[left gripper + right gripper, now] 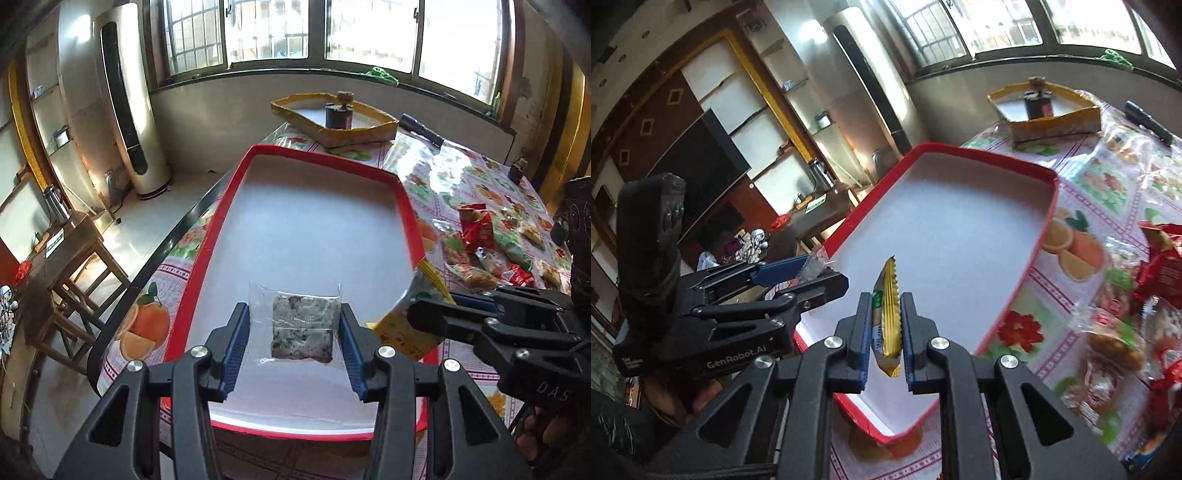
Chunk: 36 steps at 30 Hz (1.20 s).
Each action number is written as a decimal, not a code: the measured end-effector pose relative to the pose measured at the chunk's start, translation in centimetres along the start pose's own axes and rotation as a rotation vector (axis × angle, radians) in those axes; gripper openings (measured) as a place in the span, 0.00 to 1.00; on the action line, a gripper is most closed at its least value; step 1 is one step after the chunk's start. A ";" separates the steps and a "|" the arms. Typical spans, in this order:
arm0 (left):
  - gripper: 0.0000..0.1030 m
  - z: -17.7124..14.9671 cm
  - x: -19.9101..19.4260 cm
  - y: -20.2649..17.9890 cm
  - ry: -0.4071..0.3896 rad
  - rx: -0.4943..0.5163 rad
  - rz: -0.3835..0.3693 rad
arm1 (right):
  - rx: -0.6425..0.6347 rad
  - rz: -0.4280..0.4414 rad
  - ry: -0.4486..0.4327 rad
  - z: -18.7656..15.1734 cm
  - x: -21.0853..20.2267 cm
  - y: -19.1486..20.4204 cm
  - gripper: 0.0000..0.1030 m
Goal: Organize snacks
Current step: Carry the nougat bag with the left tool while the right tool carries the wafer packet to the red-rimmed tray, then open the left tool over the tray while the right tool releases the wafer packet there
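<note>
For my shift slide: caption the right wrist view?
Right gripper pinches a yellow snack packet above the empty red tray.

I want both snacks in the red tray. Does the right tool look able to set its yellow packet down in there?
Probably yes: the right tool holds the yellow packet above the red tray, whose white floor looks bare; the left tool sits off to one side.

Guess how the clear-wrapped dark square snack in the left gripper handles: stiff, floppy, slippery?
The clear-wrapped snack probably holds its shape: the block looks square and unbent in the left gripper. The glossy film is likely slippery, and its loose edges floppy. It looks light for its size.
</note>
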State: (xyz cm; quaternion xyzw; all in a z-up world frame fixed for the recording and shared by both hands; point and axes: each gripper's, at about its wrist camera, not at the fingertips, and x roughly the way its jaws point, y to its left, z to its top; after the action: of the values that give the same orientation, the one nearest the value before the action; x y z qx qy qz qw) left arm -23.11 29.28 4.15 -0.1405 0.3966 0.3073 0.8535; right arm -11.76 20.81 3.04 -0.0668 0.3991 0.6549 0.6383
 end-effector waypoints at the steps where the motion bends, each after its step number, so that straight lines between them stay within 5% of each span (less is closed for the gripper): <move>1: 0.46 -0.1 0.4 0.0 0.007 -0.001 -0.001 | -0.002 0.000 0.012 0.0 0.7 0.0 0.16; 13: 0.47 -1.0 2.6 0.9 0.063 -0.007 0.017 | 0.049 0.019 0.081 0.1 3.8 -2.5 0.17; 22: 0.54 -1.2 3.0 1.5 0.077 -0.052 0.022 | 0.044 -0.005 0.046 0.1 3.0 -2.9 0.24; 29: 0.68 -0.3 0.6 0.8 -0.009 -0.092 0.052 | 0.079 -0.033 -0.040 -0.3 0.0 -3.4 0.39; 36: 0.68 -0.4 -1.3 -3.7 -0.050 -0.171 -0.056 | 0.119 -0.101 -0.271 -1.9 -7.2 -4.1 0.61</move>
State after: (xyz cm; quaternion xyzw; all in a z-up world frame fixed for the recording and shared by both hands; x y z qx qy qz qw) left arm -21.63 25.74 4.87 -0.2160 0.3435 0.3197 0.8563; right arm -7.65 13.51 4.27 0.0403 0.3436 0.6002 0.7211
